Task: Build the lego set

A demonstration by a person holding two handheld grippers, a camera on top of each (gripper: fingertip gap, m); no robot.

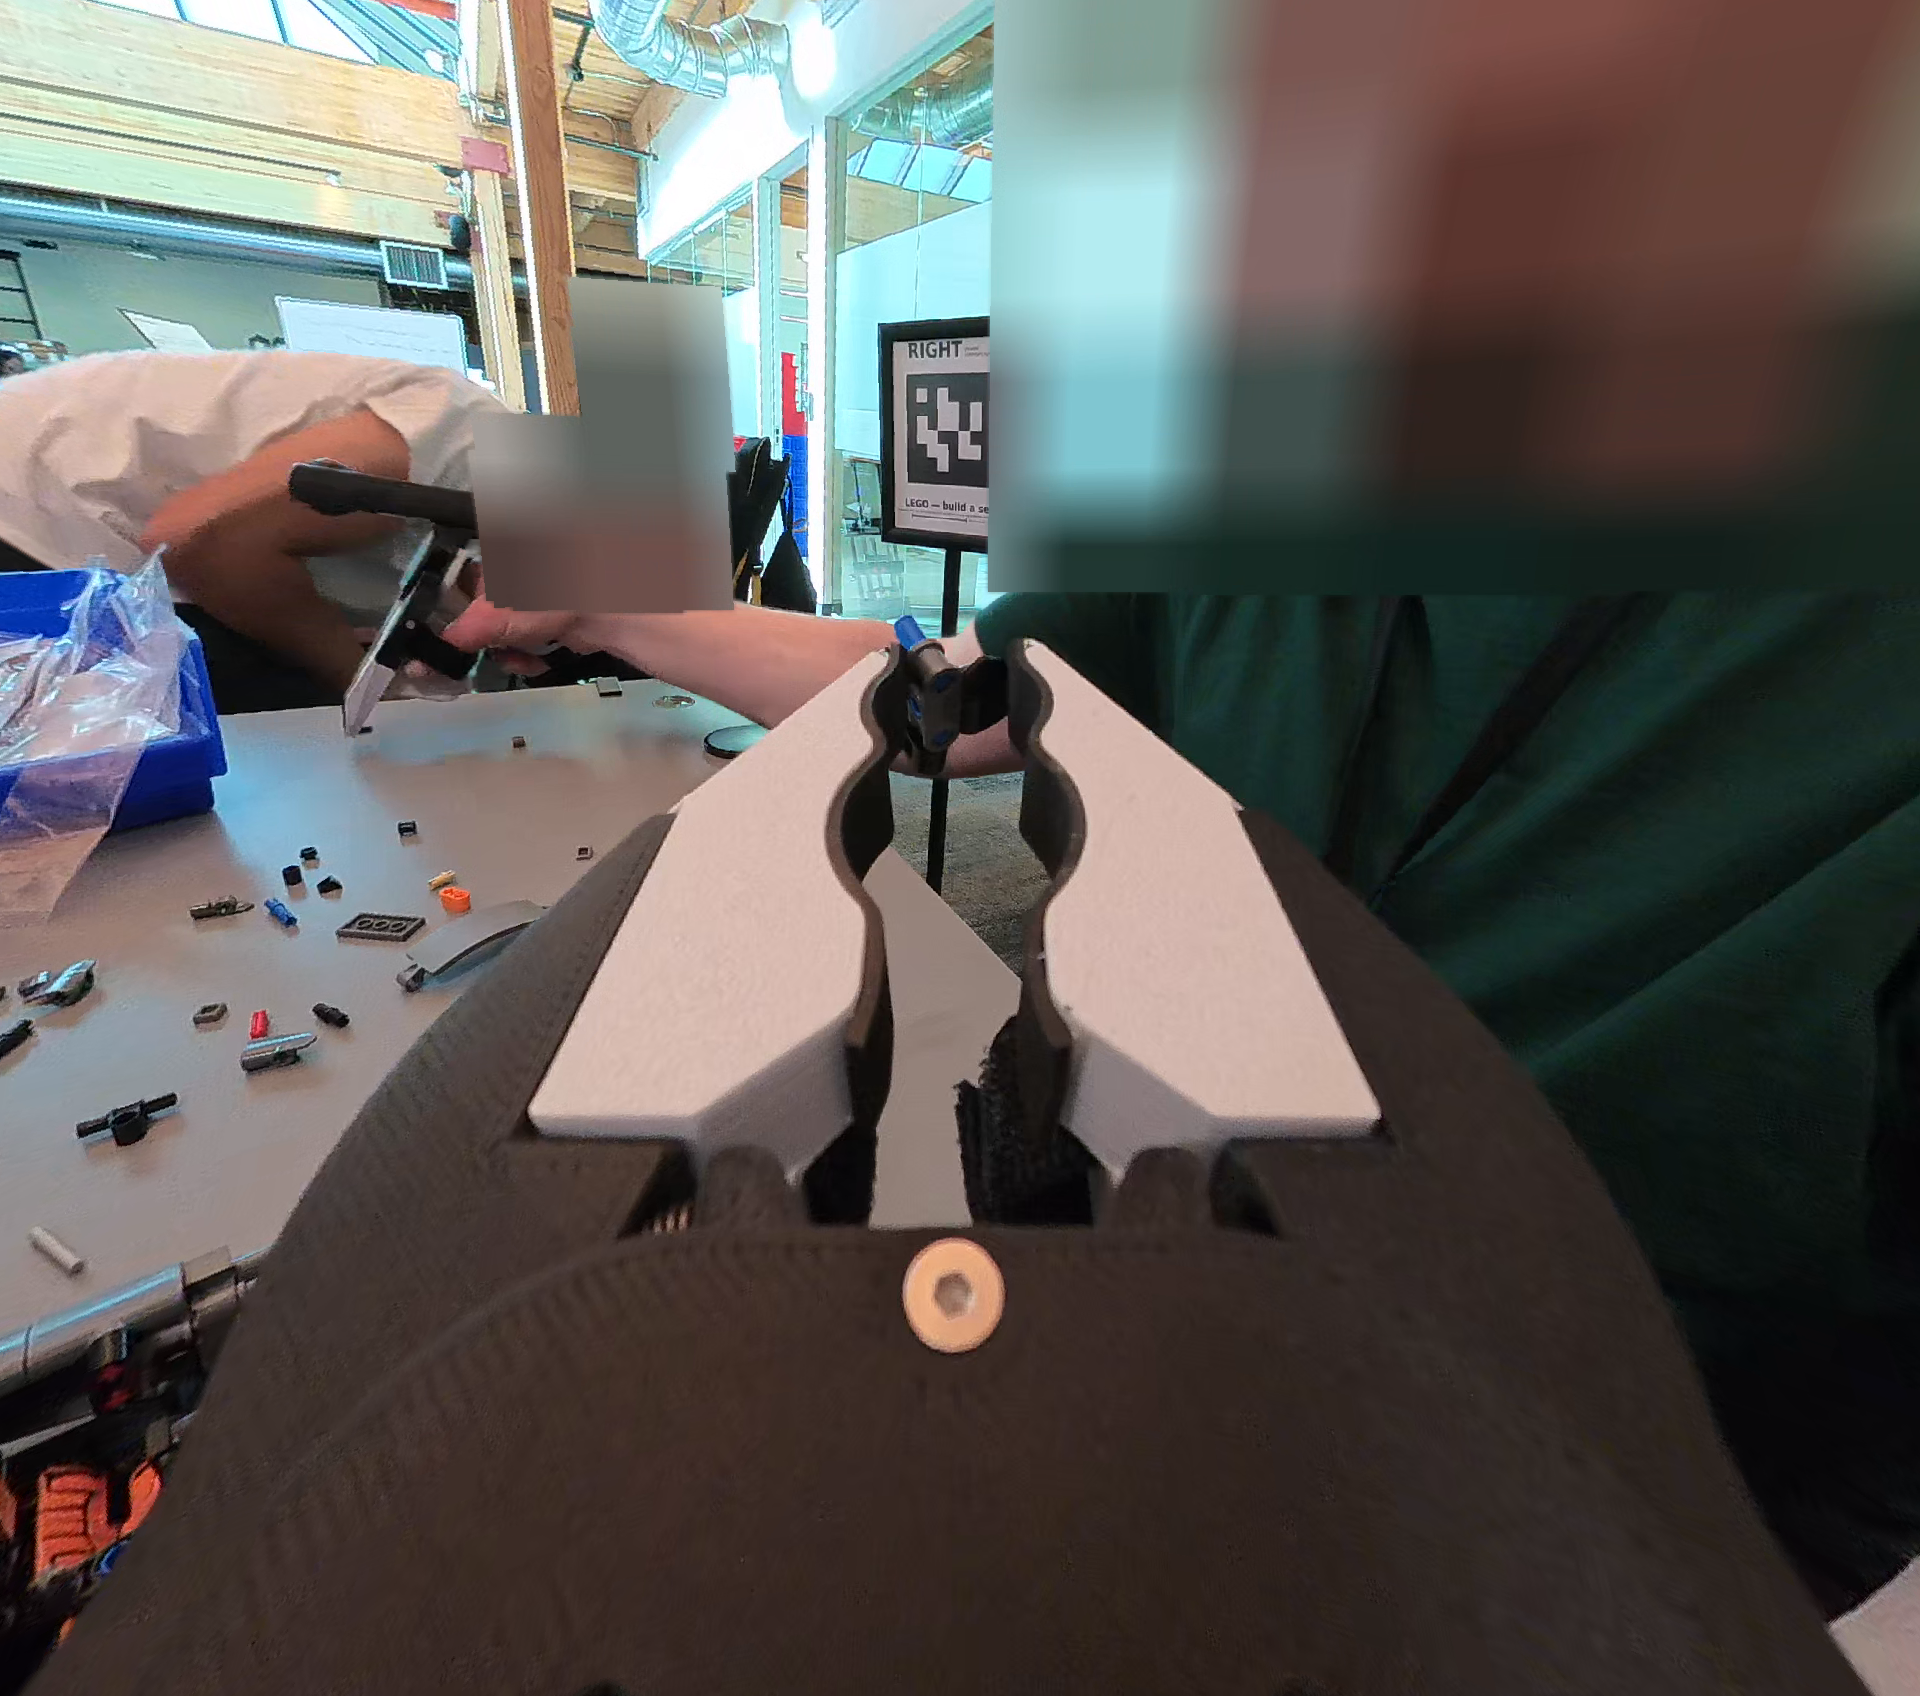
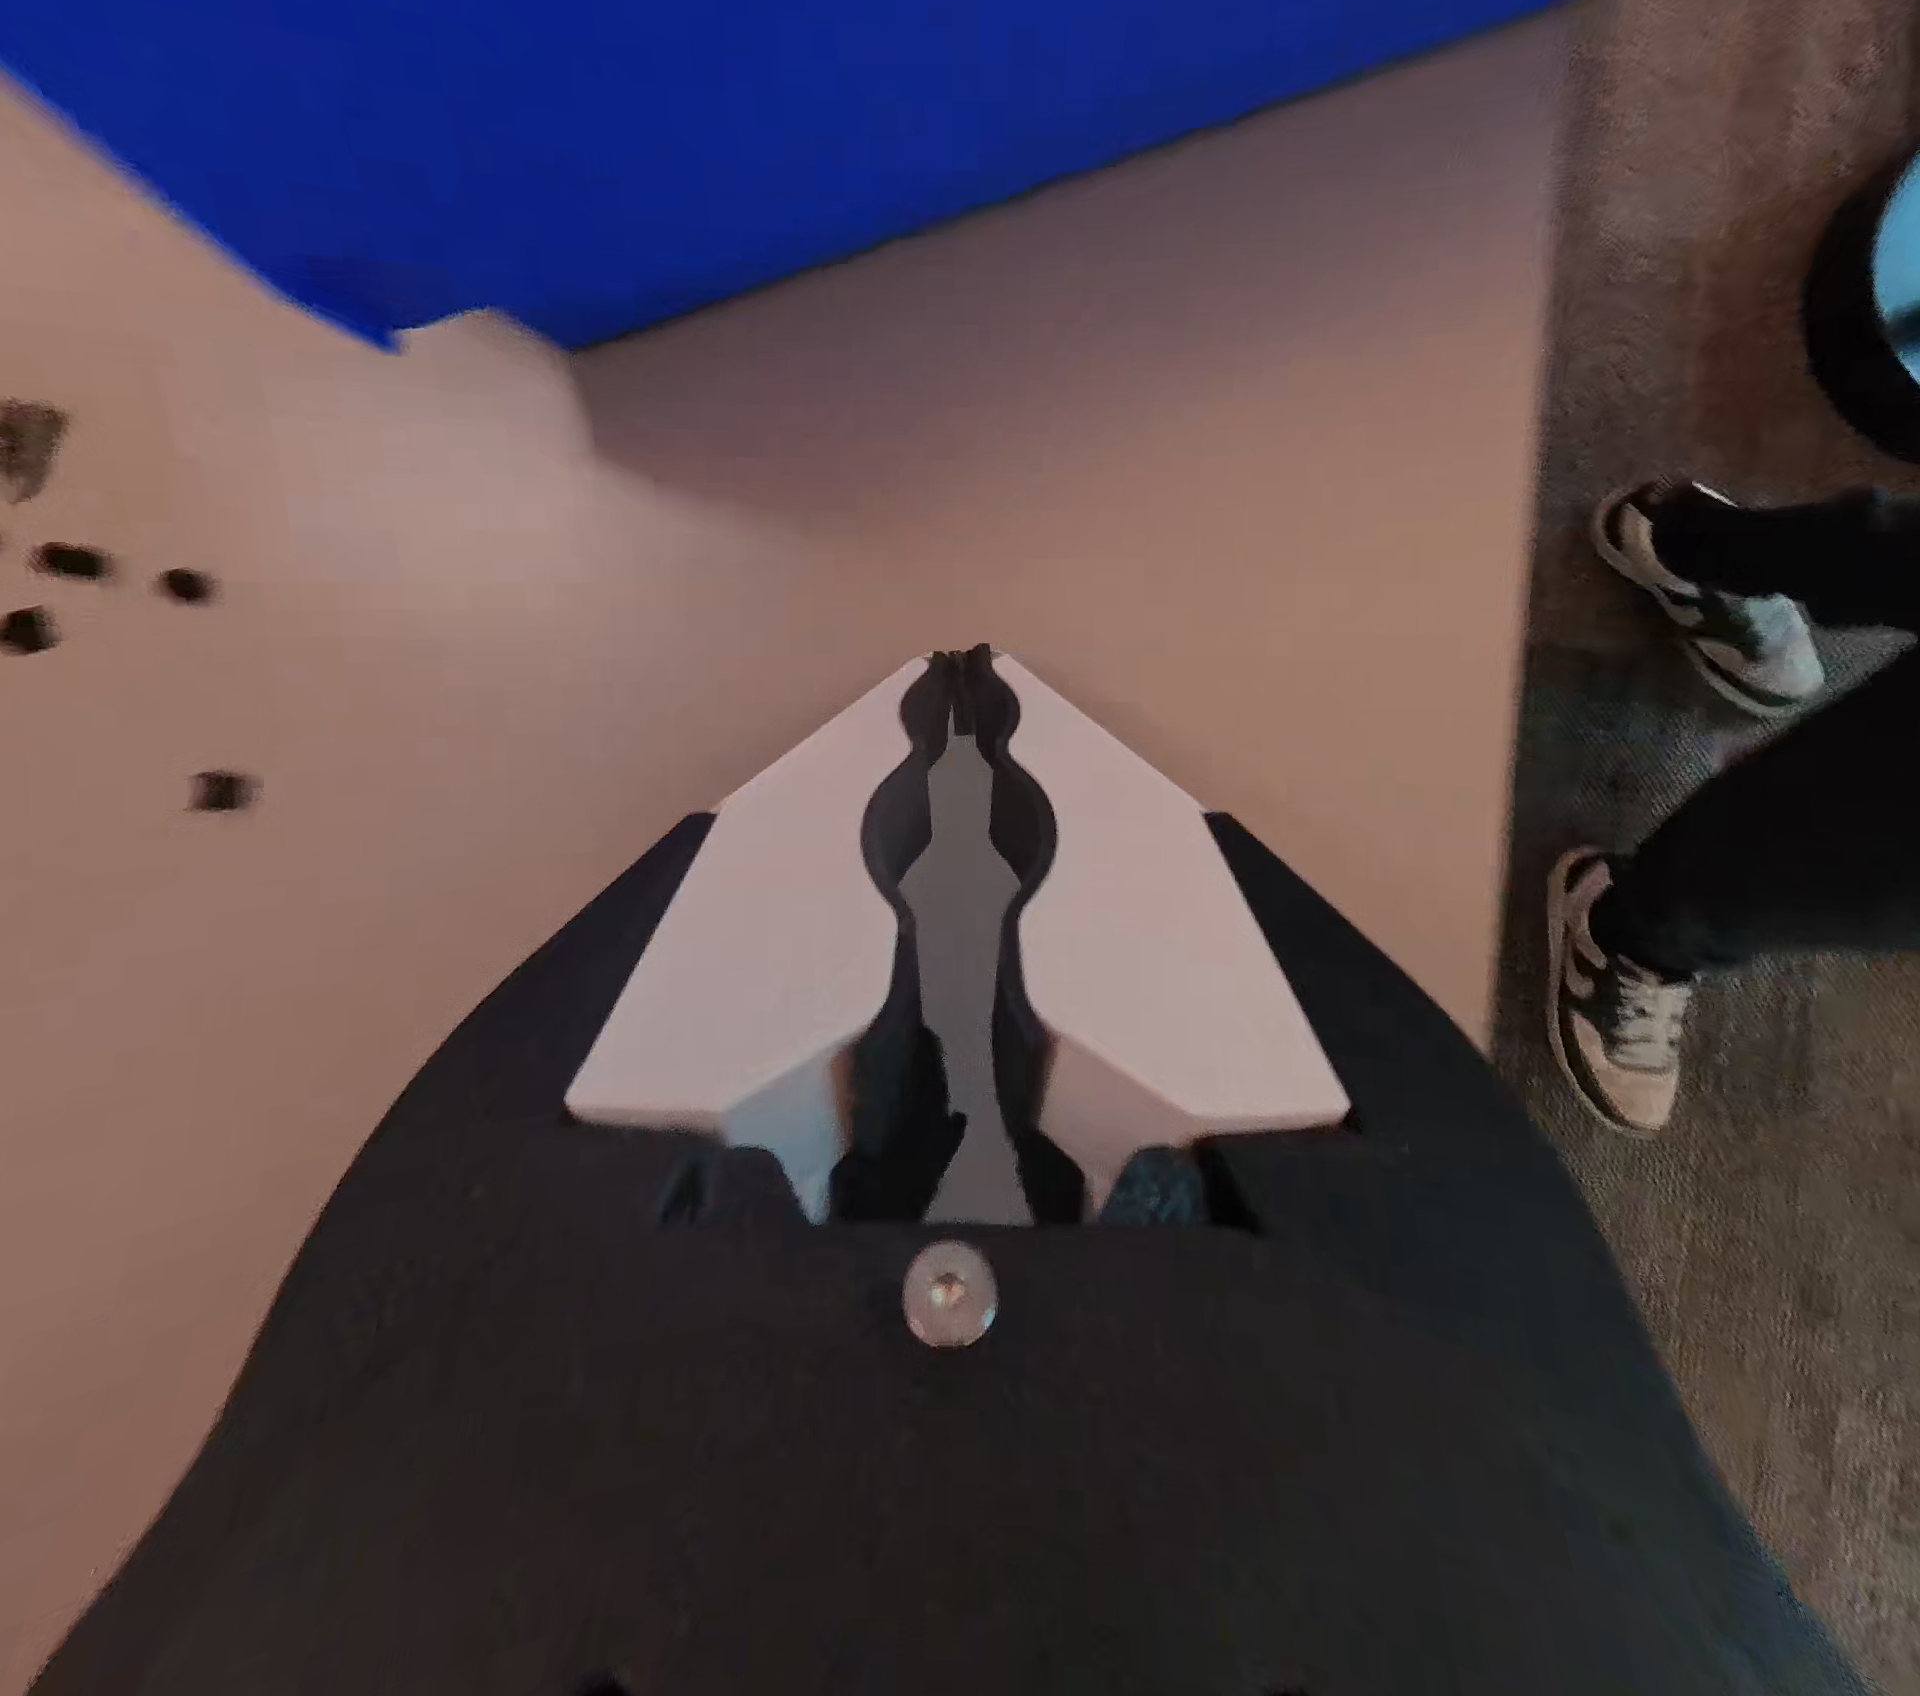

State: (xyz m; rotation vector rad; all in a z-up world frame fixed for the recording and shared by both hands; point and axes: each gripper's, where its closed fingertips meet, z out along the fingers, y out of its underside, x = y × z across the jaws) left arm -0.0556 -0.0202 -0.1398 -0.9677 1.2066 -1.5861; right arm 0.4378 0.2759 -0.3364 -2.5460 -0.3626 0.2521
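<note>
My left gripper is raised off the table, facing a person in a green top. It is shut on a small black lego connector with blue pins, held at the fingertips with a blue pin end sticking up. My right gripper is shut, its tips together just over the table. It also shows in the left wrist view, tips down on the table's far part beside the blue bin. Loose lego pieces lie on the table: a black plate, an orange piece and a grey curved panel.
The blue bin holds clear plastic bags. A partly built orange and grey model sits at the table's near left. Small black pieces lie left of my right gripper. A person's shoes stand past the table edge. A sign stand is behind.
</note>
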